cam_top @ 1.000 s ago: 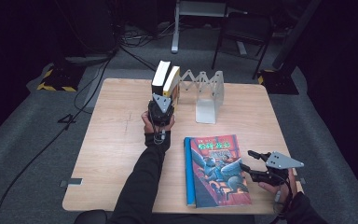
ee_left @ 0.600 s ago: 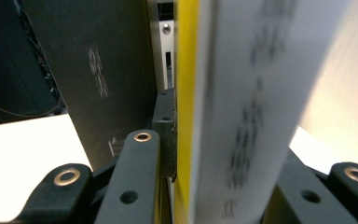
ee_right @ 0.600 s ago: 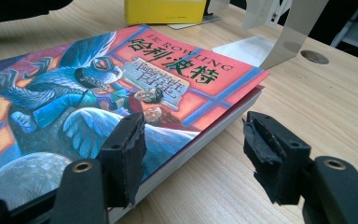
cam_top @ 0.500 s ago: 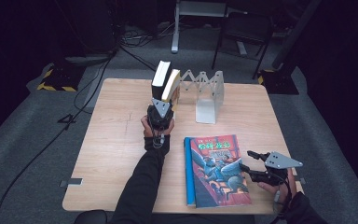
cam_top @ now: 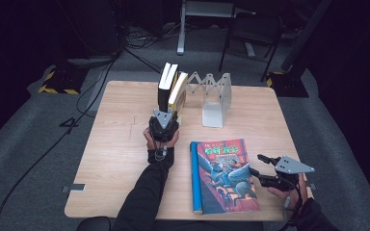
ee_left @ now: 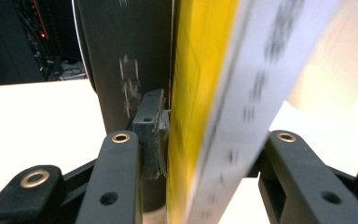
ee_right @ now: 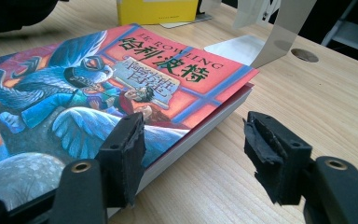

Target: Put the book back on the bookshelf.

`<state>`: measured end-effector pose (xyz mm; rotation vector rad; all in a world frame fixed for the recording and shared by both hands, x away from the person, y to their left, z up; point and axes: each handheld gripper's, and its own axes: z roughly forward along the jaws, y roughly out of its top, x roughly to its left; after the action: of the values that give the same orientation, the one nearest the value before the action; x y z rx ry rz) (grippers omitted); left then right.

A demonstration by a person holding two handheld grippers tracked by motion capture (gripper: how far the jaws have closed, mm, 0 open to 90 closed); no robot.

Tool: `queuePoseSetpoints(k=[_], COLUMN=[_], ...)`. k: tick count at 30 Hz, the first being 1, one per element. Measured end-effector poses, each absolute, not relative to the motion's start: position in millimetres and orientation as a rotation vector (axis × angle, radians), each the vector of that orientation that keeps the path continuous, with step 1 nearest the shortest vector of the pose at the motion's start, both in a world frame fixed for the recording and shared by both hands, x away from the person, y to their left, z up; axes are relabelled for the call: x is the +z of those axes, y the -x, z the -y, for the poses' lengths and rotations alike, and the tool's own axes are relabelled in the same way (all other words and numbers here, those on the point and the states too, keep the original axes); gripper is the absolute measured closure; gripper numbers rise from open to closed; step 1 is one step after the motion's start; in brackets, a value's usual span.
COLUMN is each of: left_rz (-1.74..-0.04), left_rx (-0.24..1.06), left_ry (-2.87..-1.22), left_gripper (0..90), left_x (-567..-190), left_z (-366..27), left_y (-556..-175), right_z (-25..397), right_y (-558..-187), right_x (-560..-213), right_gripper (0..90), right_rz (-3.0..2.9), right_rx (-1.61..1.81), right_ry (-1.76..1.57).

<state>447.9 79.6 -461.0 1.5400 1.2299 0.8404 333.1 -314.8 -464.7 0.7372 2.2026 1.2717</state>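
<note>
- The left gripper (cam_top: 165, 115) is clenched on the yellow book (cam_top: 178, 94), which stands upright at the far middle of the wooden table (cam_top: 115, 144), leaning a little against the black book (cam_top: 166, 86) to its left.
- In the left gripper view the black jaws press the yellow book's (ee_left: 191, 116) glossy cover from both sides; a worn rubber pad on the left jaw sits between the two books. The white face with dark print is blurred, so its lettering cannot be read.
- The black book (ee_left: 126, 60) has a dull, scuffed spine with faint pale marks; its top is cut off by the frame.
- Right of the books stands a white metal expanding book rack (cam_top: 214, 98), with a zigzag lattice and flat end plates.
- The right gripper (cam_top: 265, 169) is released, its jaws spread at the right edge of the illustrated book (cam_top: 224, 175).
- That book lies flat near the table's front edge, with a blue spine, a red border and a glossy picture cover.
- In the right gripper view the left foam pad rests over the illustrated book's (ee_right: 121, 88) cover edge, while the right pad, ragged at its tip, hovers above bare wood grain. The book's near corner is hidden behind the jaw.
</note>
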Motion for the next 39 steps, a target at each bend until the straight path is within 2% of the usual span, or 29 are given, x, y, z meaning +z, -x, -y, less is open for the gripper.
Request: queuePoseSetpoints(k=[11, 14, 17, 21, 39], left_rz=[-1.288, -1.286, -1.289, -1.297, -1.358], left_rx=[0.783, 0.785, 0.818, 0.858, 0.821], left_ry=[-1.577, -1.591, -1.608, -1.616, -1.594], left_gripper=[64.6, 71.3, 73.7, 75.0, 74.2], left_x=[-482, -483, -482, -482, -477], left_z=[-81, -81, -78, -69, -58], left_y=[-426, -422, -423, -429, -466], right_z=[314, 315, 314, 312, 314], right_y=[-332, -332, -332, -332, -335], right_x=[-464, -463, -463, -464, -465], right_gripper=[38.1, 38.1, 38.1, 37.9, 38.3], right_rz=[-2.215, -2.213, -2.216, -2.227, -2.229], right_rx=[1.271, 1.271, 1.267, 1.267, 1.259], right_ry=[-0.721, -0.722, -0.716, -0.706, -0.725])
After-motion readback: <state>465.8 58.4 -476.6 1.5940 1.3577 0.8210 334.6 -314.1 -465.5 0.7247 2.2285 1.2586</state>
